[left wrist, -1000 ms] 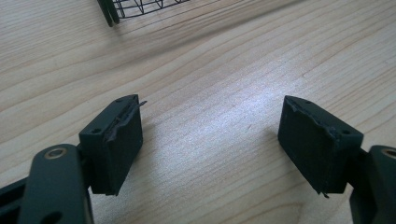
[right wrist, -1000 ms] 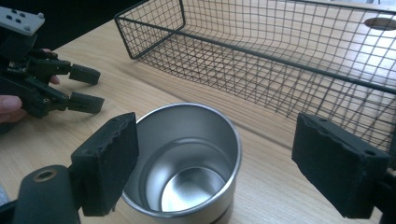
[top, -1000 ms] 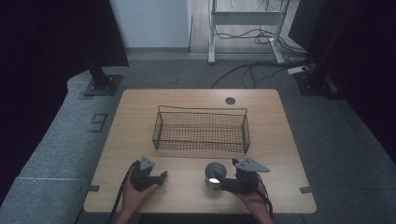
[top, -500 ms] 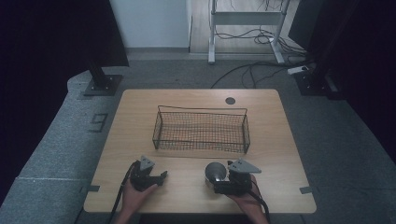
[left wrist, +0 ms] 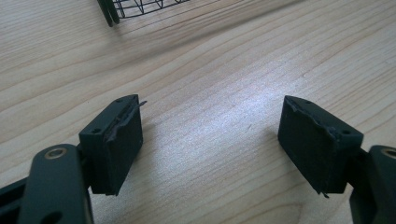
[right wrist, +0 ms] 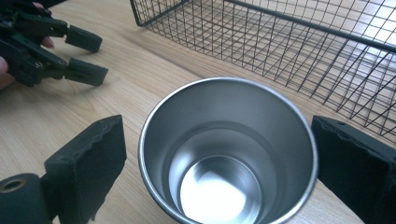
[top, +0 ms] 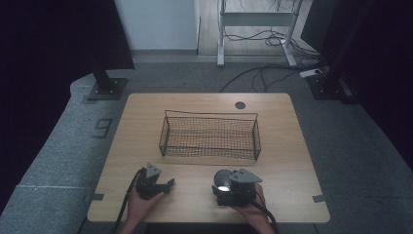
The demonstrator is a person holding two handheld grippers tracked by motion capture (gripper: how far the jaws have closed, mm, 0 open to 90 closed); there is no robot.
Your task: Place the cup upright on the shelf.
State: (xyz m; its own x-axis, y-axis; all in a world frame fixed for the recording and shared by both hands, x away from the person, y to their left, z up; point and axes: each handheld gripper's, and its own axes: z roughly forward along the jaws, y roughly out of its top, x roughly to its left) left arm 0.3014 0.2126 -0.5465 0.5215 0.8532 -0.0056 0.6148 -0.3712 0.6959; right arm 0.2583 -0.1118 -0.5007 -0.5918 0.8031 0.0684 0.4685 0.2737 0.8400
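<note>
From the high view I see my left gripper (top: 168, 184) and right gripper (top: 220, 181) low on the desk (top: 287, 146), the wire basket (top: 209, 135) beyond both. In the left gripper view my jaws stand spread wide over bare wood. In the right gripper view the steel cup (right wrist: 228, 151) stands upright between my parted jaws, neither pad touching it, basket just beyond.
</note>
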